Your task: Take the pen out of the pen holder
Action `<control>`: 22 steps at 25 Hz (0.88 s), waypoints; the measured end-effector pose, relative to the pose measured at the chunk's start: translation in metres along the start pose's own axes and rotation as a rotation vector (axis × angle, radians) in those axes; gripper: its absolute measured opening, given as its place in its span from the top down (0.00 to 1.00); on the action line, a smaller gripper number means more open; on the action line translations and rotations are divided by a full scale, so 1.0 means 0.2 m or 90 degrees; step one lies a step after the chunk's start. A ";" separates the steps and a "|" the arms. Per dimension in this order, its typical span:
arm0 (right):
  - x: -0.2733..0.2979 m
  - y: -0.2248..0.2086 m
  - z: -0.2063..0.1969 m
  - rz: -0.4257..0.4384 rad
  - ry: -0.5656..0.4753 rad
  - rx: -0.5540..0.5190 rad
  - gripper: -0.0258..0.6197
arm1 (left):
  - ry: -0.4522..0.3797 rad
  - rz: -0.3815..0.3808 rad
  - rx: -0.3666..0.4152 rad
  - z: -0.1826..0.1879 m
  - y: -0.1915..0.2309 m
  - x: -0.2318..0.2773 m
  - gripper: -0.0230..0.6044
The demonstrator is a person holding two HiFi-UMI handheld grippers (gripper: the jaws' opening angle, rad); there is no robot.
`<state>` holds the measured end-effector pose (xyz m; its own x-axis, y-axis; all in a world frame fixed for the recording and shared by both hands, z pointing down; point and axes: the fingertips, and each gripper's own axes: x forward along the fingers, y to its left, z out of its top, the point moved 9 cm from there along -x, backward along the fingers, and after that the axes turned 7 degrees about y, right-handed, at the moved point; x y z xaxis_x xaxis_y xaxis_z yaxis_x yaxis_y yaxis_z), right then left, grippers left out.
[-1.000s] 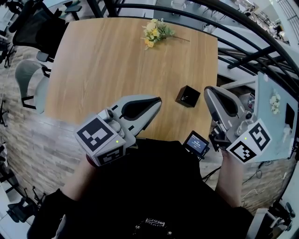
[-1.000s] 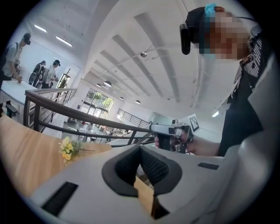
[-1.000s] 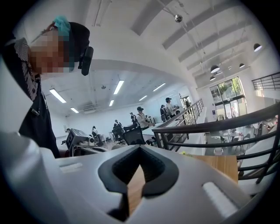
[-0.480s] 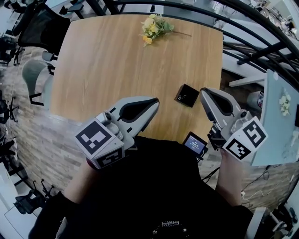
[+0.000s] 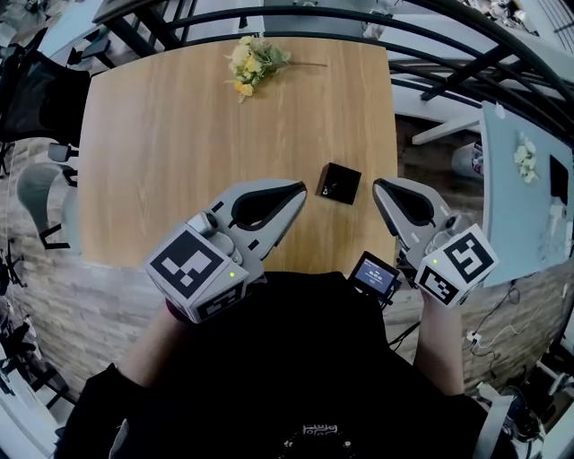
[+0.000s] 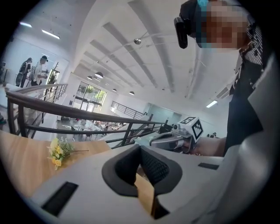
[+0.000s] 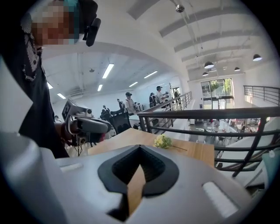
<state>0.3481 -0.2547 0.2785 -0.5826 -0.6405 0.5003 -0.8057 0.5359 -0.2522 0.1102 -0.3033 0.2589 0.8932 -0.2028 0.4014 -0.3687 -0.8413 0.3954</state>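
**Wooden table, holder just ahead, both grippers clenched and empty**

Table (image 5: 179, 143) is bare wood beside a railing (image 5: 269, 15). Flowers (image 5: 254, 61) lie at the far edge, well apart from the work.

- Holder (image 5: 340, 183): small black cube standing toward the near right of the table, between my two gripper tips and a little beyond them.
- Pen: I take it to be inside the holder. The head view shows only a pale speck in the opening, too small to be sure. Neither gripper view shows the holder.
- Left gripper (image 5: 300, 188): jaws pressed together, nothing between them.
- Right gripper (image 5: 378, 185): the same, clenched on nothing, with its tip near the holder but not touching.

Judgement: I am at the reach, with nothing grasped yet.

How to do it well:
- Open the right jaws before I descend. Shut jaws would only knock the cube.
- Come in from above, along the pen's own line.
- Pinch the pen high, then lift straight until it clears the rim.
- The holder looks light and may tip or ride up with the pen, so I brace its wall with the left gripper.
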 end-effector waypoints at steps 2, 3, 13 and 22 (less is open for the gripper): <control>0.04 -0.02 -0.03 -0.028 0.028 -0.019 0.96 | 0.014 -0.004 0.000 -0.02 0.03 -0.02 0.99; 0.06 -0.03 -0.05 -0.039 0.049 -0.035 0.96 | 0.021 -0.008 -0.005 -0.05 0.04 -0.02 0.99; 0.28 -0.03 -0.25 -0.072 0.158 -0.112 0.96 | 0.004 -0.009 -0.061 -0.13 0.10 -0.11 0.99; 0.46 -0.08 -0.41 -0.050 0.222 -0.108 0.82 | -0.005 0.030 -0.084 -0.17 0.19 -0.25 0.99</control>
<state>0.3167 -0.2771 0.3971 -0.4254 -0.4741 0.7709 -0.8007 0.5941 -0.0765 0.0423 -0.3074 0.2823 0.8759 -0.2446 0.4159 -0.4404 -0.7575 0.4819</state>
